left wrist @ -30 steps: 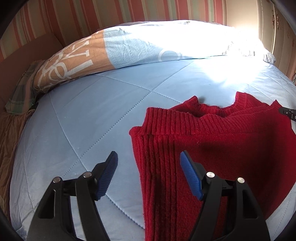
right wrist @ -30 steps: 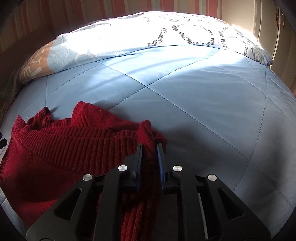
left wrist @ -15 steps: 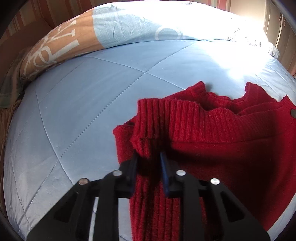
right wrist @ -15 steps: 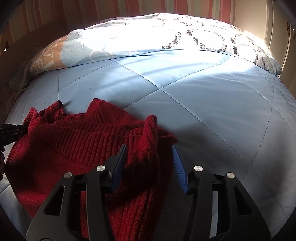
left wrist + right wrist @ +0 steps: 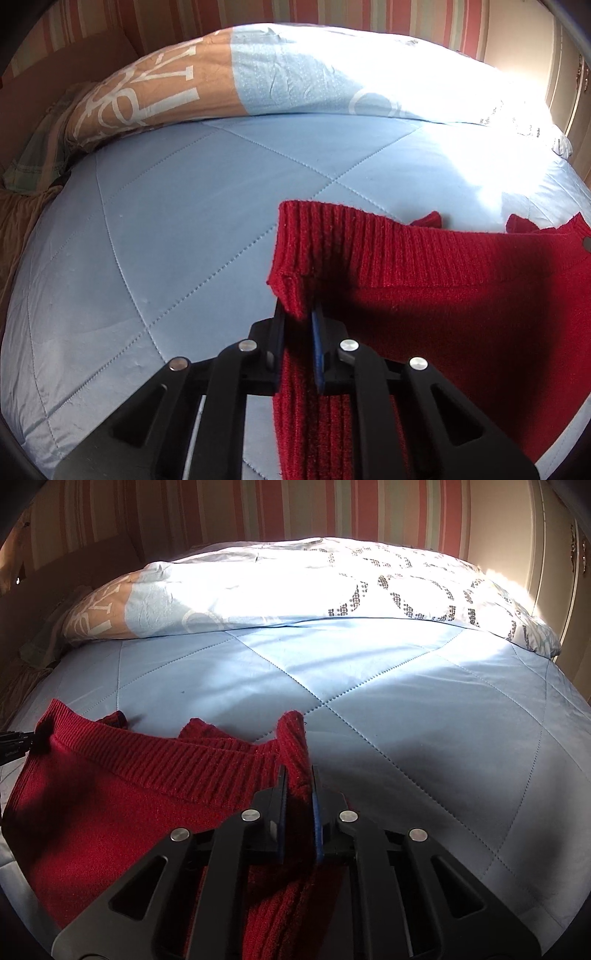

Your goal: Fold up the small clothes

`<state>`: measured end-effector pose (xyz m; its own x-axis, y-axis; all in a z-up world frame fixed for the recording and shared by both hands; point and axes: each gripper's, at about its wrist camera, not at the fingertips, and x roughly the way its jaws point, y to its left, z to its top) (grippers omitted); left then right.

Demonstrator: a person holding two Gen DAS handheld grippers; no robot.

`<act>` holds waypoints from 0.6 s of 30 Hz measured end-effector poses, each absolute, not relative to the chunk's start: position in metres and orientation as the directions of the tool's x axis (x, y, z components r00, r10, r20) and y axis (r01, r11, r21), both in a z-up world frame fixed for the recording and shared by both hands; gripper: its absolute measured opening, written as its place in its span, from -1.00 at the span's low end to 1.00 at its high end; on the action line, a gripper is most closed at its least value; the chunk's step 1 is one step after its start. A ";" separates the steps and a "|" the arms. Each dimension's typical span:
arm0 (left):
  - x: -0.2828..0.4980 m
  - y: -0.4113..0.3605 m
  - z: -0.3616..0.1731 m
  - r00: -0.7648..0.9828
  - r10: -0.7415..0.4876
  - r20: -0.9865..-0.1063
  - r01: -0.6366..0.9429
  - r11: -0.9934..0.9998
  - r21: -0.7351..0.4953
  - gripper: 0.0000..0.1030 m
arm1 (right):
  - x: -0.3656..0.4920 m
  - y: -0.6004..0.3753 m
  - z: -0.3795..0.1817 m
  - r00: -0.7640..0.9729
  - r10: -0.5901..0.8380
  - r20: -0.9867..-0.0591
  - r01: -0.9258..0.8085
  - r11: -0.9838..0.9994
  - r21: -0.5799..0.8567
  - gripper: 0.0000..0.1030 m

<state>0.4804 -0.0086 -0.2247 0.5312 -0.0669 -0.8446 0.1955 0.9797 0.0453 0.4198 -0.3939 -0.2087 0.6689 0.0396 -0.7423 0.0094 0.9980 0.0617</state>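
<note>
While the red sweater (image 5: 461, 314) is lying on the blue quilted bed (image 5: 166, 240), the left gripper (image 5: 300, 328) is closing on one ribbed corner and the right gripper (image 5: 298, 805) is pinching the other.

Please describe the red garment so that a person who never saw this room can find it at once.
A bed with a pale blue quilted cover fills the room, with a long patterned pillow along its far side. On the near part of the cover lies a dark red knitted sweater, its ribbed band lifted. It is the only red, knitted thing on the smooth blue bedding.
</note>
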 end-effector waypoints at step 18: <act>0.372 -0.056 -0.207 0.610 0.015 -0.792 0.295 0.924 0.244 -0.12 | 0.314 -0.344 -0.217 0.564 0.035 -0.825 0.005 0.999 0.045 0.03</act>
<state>0.3719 -0.0557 -0.2071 0.6098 0.0146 -0.7924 0.2951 0.9238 0.2441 0.3140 -0.3440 -0.2170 0.5639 0.0348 -0.8251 0.0048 0.9990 0.0455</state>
